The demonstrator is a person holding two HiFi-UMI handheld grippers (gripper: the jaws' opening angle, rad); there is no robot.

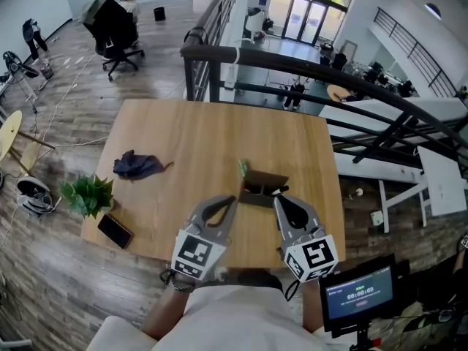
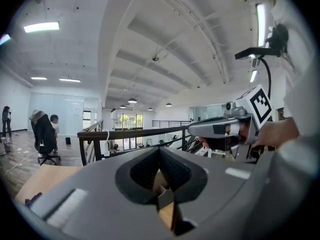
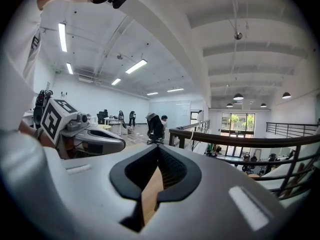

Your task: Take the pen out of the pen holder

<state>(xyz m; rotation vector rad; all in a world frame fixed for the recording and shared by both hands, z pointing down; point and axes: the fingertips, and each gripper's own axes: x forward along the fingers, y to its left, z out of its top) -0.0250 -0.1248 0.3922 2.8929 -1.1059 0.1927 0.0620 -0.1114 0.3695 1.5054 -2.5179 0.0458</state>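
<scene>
Left gripper and right gripper, jaws closed empty, flank pen holder (contents unclear).

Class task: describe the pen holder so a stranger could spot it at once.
On the wooden table by the black railing, look near the front edge, just beyond the left gripper and right gripper. The pen holder is the small brown box there, a green item at its back left corner; the cloth, plant and phone lie far left.

Left gripper, right gripper side by side, jaws together.
</scene>
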